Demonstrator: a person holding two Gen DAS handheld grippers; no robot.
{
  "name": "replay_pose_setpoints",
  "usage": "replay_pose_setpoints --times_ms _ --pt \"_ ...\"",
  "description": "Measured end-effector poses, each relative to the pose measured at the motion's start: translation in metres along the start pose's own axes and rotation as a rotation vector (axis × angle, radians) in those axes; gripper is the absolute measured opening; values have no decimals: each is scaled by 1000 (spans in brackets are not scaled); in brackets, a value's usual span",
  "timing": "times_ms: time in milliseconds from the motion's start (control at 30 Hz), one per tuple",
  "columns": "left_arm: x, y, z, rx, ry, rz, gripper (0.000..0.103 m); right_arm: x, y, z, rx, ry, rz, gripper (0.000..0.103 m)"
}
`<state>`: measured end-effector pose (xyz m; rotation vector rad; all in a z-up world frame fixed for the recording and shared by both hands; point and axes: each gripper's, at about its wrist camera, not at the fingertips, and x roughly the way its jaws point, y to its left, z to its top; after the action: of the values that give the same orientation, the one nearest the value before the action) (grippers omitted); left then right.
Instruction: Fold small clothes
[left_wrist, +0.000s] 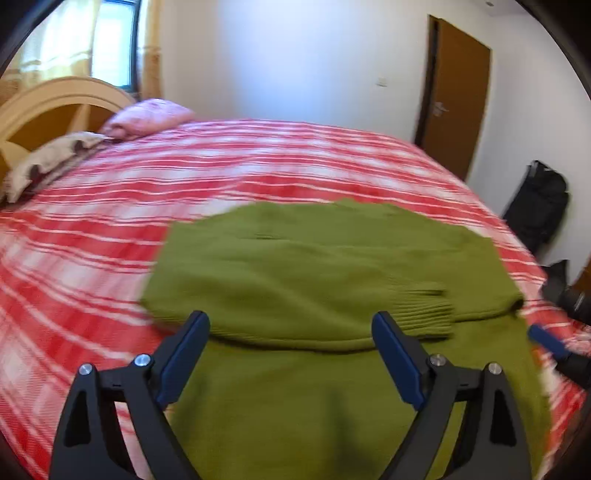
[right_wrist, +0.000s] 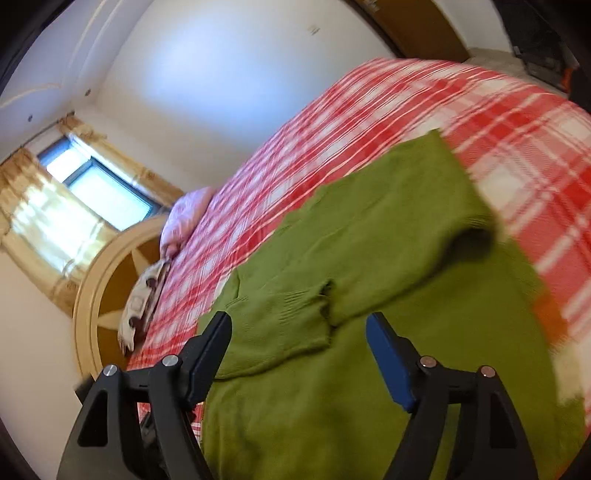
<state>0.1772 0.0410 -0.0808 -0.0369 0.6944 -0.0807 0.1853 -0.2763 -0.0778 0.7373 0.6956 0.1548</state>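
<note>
The left claw (left_wrist: 291, 354) hangs with its two blue pads spread wide and nothing between them, poised just above the near half of the green sweater (left_wrist: 314, 266). The right claw (right_wrist: 299, 354) is likewise apart and empty, tilted over the same garment; in the left view one of its blue pads shows at the right edge, near the sweater's side. The sweater lies on the bed (left_wrist: 92, 229), over the red-and-white plaid cover, with its sleeves laid across the body so that a ribbed cuff (left_wrist: 428, 310) rests near the middle and a soft folded edge runs across in front of the left claw. Both views are smeared, so exact contact is hard to judge. The risk, as I see it, lies in the next grasp: a pad that bites too deep could pinch the plaid cover along with the knit, or catch only the top layer, dragging the sleeve out and undoing the fold. Uneven lifting by the two claws would skew the crease, since thick knit slides and sags.
</note>
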Motion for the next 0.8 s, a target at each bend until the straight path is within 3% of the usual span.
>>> replay_pose_setpoints --times_ms 67,233,333,400,467,500,600,800 --pt "4 18 -6 -28 9 64 92 28 11 5 -74 51 -23 76" --pt "25 43 -28 -116 65 124 92 81 28 -6 -259 97 -185 76" --pt "35 53 -37 -172 104 105 92 103 28 -16 -313 107 -262 64" --pt "34 52 -37 -180 84 104 96 109 37 -24 -417 100 -326 28" --pt "39 48 -38 -155 96 104 101 113 41 -23 -453 113 -332 17" --pt "40 45 -38 -137 99 115 102 112 42 -23 -457 116 -325 8" --pt "41 44 -38 -123 104 126 103 105 52 -19 -489 101 -313 7" --pt "43 48 -37 -136 103 115 103 59 88 11 -599 -61 -292 6"
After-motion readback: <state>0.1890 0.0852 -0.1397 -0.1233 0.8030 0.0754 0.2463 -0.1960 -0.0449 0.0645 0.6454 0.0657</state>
